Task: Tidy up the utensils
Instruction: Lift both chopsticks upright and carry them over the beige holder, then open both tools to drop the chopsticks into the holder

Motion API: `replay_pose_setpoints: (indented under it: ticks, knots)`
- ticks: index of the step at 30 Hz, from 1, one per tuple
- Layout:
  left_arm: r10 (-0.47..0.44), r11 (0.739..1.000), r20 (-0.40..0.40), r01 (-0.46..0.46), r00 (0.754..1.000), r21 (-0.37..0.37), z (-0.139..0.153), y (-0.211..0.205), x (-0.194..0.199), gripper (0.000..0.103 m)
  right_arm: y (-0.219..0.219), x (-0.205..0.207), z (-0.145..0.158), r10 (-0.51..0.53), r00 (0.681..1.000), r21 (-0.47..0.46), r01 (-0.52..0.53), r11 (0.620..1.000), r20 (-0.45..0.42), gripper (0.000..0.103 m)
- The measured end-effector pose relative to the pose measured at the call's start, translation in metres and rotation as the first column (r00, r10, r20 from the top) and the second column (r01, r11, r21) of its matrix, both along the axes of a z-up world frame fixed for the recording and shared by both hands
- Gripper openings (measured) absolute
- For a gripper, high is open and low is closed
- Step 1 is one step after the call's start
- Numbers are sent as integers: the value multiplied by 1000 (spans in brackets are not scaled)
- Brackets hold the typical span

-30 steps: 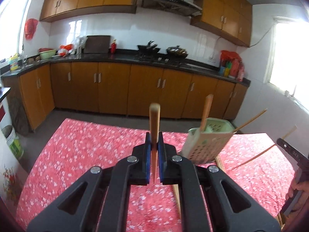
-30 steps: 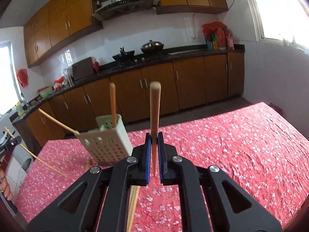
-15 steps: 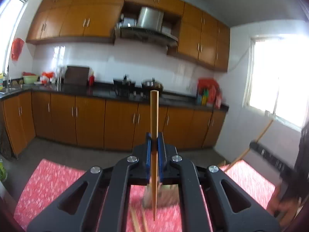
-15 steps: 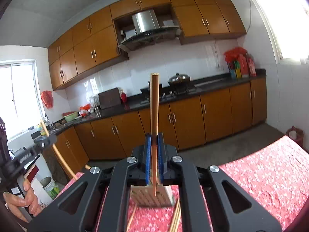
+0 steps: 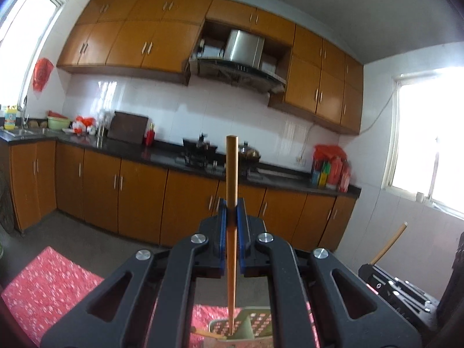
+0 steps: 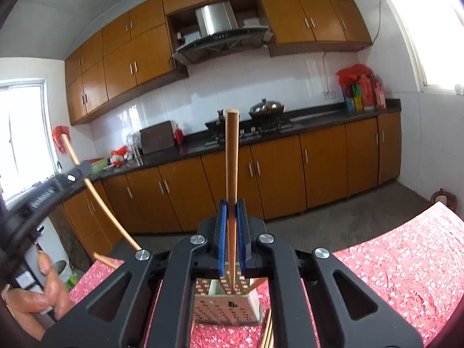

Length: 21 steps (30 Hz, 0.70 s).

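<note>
Perforated holder (image 5: 255, 329) cut off below; chopstick tip (image 6: 232, 288) hidden inside.

Two tongs, mine: left tongs (image 5: 231, 217), right tongs (image 6: 231, 217), one chopstick (image 5: 232, 191) clamped in each. One perforated holder (image 6: 229, 307) on counter (image 6: 400, 261). Loose chopsticks (image 6: 268, 333) beside it, count unclear.

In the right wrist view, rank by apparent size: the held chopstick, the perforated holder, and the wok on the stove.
1. Held chopstick, longest in frame, though nearest the camera.
2. Perforated holder, partly hidden behind the right tool.
3. Wok, smallest, but far away.
</note>
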State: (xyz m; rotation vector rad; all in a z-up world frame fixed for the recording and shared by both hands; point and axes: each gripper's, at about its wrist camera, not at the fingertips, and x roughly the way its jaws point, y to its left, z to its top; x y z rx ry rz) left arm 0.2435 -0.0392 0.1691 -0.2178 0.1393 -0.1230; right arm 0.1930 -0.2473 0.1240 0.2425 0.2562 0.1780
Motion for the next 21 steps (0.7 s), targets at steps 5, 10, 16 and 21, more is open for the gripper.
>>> replay_pose_setpoints:
  ticks: [5,10,16,21]
  knots:
    - [7,1000,-80,-7,997,2,-24,2,16,11,2,-2,-8,9,1000,-6,-9,1000,-22,9]
    - [13,1000,-96,-15,995,-11,-25,15,9,33,-2,-17,2,-5,1000,-2,5,1000,5,34]
    - [24,1000,-126,-23,992,5,-24,44,-31,46,-21,-55,5,-50,999,-10,50,999,9,34]
    - [83,996,-222,-76,971,42,-64,81,-75,53,-37,-73,-43,-108,986,-53,102,993,-123,34]
